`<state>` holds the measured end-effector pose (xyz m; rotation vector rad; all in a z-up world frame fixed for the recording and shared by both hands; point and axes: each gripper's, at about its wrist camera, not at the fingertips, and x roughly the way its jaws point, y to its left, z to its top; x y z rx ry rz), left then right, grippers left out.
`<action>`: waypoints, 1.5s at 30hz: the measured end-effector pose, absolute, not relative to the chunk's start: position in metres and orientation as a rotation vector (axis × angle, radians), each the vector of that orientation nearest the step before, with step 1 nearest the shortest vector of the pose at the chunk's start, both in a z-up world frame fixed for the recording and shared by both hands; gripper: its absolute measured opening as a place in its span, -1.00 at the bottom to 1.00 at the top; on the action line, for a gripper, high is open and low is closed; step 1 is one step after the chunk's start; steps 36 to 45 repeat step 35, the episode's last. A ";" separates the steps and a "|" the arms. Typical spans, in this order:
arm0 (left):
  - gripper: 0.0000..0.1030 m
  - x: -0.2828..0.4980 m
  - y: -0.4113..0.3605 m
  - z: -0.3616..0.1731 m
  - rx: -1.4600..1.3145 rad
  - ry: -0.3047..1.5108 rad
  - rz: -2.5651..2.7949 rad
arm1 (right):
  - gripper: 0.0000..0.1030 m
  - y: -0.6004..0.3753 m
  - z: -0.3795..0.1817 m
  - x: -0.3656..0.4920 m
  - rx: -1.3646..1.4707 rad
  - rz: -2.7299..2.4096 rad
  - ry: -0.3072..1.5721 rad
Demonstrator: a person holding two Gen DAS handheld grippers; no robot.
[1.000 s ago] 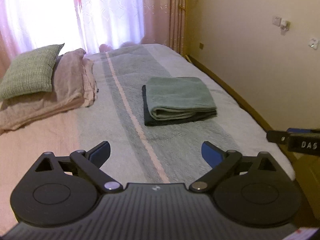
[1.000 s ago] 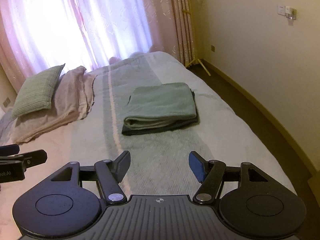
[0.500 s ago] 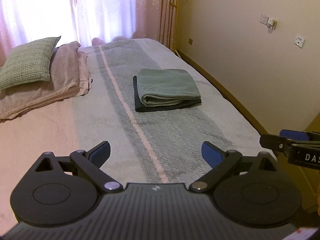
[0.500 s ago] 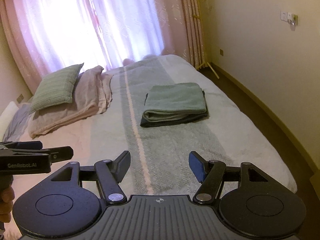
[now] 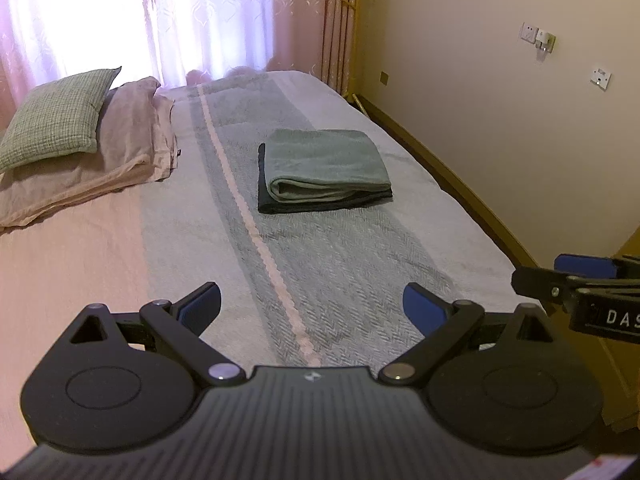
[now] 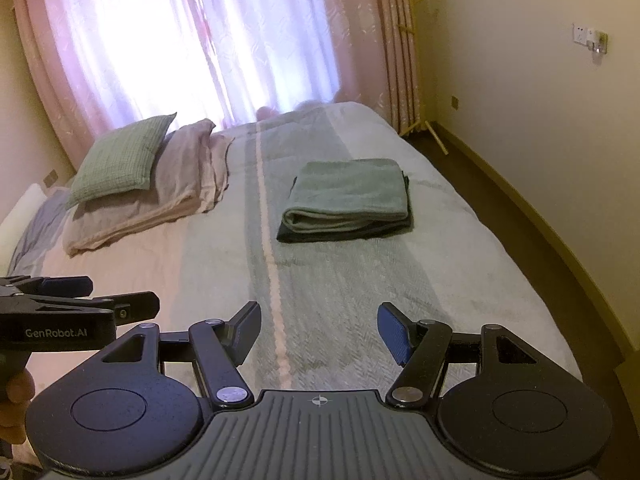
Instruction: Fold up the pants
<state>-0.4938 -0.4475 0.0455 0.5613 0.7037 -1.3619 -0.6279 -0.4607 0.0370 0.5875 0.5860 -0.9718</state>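
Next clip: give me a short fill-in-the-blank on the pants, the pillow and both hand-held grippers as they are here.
1. The green pants lie ____ on the bed.
2. The left hand-held gripper holds ____.
3. The right hand-held gripper has its jaws ____.
4. The green pillow rests on a pink ____.

Missing words: folded; nothing; open; blanket

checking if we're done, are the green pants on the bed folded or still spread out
Folded: the green pants lie as a compact layered stack on the bed, rolled fold edges facing the open, empty grippers.

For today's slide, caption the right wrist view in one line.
Folded green pants lie on the striped bed, both open grippers held clear.
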 end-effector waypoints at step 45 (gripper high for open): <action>0.86 -0.555 -0.436 0.045 0.539 0.691 -1.298 | 0.20 -0.468 0.030 -0.673 0.585 -0.862 0.601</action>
